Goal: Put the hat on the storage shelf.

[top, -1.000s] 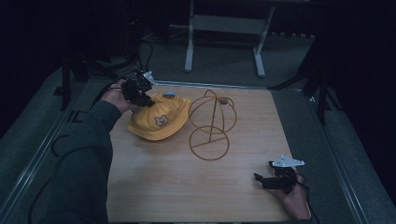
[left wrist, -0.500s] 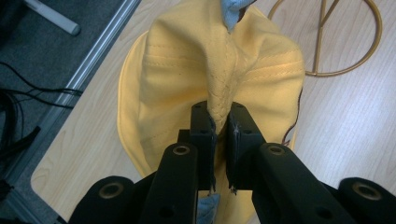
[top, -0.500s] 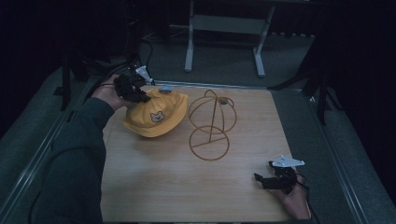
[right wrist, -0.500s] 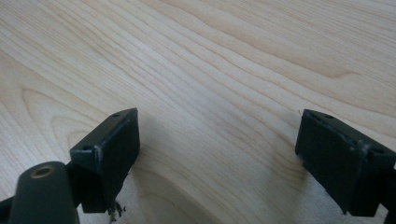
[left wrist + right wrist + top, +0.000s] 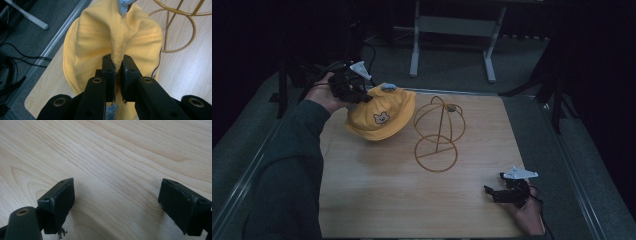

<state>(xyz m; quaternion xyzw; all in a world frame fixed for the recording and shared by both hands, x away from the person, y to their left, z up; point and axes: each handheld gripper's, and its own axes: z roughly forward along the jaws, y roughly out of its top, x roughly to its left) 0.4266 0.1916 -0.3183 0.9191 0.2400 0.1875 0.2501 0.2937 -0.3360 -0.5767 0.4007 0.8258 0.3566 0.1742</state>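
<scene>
Your left gripper [image 5: 117,72] pinches only a thin fold of the yellow hat [image 5: 379,115], lifted at the table's [image 5: 377,200] ten o'clock; it may slip or snag the wire stand [image 5: 438,132] beside it. Your right gripper [image 5: 507,192] rests spread wide at five o'clock

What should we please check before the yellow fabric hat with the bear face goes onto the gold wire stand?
1. Left gripper pinched on a fold of the yellow fabric hat with the bear face: ok.
2. Hat lifted off the light wooden table: cannot tell; its lower brim looks very near the surface.
3. Gold wire stand upright: ok.
4. Nothing on the stand's dome: ok.
5. Right gripper open, well away from the stand: ok.
</scene>
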